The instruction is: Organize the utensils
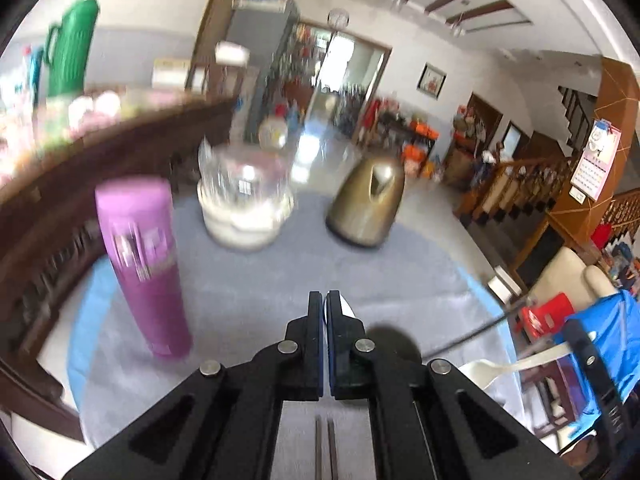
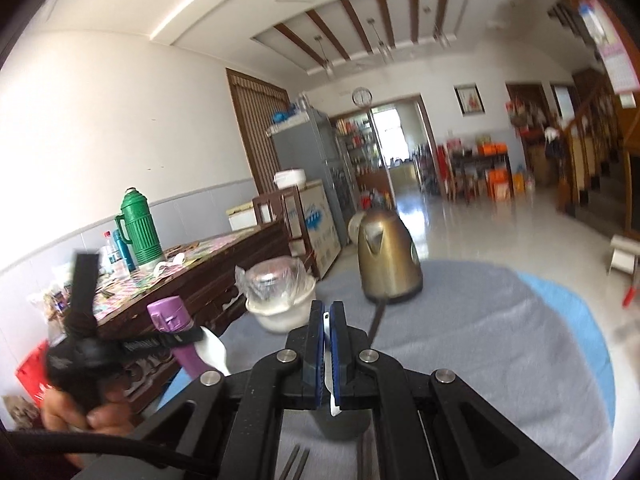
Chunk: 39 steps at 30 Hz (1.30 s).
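Observation:
My left gripper (image 1: 325, 298) is shut on a white spoon handle (image 1: 347, 307), held above the grey-clothed table (image 1: 400, 280). My right gripper (image 2: 327, 308) is shut on another white spoon (image 2: 328, 356), gripped by the handle between the blue pads. That spoon's bowl (image 1: 484, 370) shows at the lower right of the left wrist view, with the right gripper's body (image 1: 592, 380) behind it. A dark round holder (image 2: 342, 424) sits under the right gripper. Chopsticks (image 1: 325, 448) lie on the cloth below the left gripper, and also show in the right wrist view (image 2: 294, 462).
A purple bottle (image 1: 144, 268) stands at the left. A white bowl with a plastic-wrapped item (image 1: 244, 208) and a gold kettle (image 1: 368, 208) stand at the far side. A wooden cabinet (image 2: 192, 276) with a green thermos (image 2: 138, 228) lies left.

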Available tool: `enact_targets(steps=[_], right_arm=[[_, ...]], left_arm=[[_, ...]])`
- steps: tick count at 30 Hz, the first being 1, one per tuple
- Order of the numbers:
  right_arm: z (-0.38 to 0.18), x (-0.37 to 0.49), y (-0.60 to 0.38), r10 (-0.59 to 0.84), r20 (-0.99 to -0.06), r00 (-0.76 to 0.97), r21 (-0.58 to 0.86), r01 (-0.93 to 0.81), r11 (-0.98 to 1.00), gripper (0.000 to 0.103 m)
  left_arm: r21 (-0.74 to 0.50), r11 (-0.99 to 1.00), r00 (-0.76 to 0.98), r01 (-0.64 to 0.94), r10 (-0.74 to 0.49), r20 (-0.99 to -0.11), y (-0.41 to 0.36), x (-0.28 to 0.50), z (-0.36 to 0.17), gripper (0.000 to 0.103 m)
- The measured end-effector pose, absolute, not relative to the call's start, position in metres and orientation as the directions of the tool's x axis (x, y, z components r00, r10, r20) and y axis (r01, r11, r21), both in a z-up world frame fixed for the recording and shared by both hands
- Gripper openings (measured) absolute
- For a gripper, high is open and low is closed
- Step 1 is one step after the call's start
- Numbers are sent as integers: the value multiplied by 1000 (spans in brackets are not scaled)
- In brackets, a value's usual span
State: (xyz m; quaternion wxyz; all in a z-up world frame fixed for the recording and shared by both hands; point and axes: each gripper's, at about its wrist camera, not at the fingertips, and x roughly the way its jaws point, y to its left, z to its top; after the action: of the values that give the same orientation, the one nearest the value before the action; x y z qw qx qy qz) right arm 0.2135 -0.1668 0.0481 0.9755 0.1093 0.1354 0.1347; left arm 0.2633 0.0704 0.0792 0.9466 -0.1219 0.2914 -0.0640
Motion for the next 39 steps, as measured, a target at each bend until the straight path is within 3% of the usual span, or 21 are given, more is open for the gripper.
enact_targets(steps=[6, 11, 23, 27, 33, 39], right_arm=[[47, 227, -147, 250, -179, 952, 148, -225, 963, 3], [33, 248, -136, 245, -193, 950, 128, -223, 966, 3], [-5, 284, -145, 320, -291, 901, 266, -245, 932, 5], [-4, 280, -156, 339, -304, 890, 310, -244, 919, 5], [8, 264, -177, 373, -241, 896, 401, -258, 879, 5], [15, 244, -191, 352, -227, 908, 402, -242, 883, 5]], left_arm=[[-185, 983, 913, 11, -86, -400, 55, 267, 100, 2], [-119, 993, 943, -1, -38, -330, 32, 280, 88, 2], [-29, 995, 890, 100, -103, -445, -2, 295, 34, 2], [-69, 989, 884, 133, -150, -443, 9, 282, 37, 2], [-142, 979, 884, 145, -193, -426, 31, 270, 46, 2], [-229, 968, 864, 105, -203, -460, 60, 261, 40, 3]])
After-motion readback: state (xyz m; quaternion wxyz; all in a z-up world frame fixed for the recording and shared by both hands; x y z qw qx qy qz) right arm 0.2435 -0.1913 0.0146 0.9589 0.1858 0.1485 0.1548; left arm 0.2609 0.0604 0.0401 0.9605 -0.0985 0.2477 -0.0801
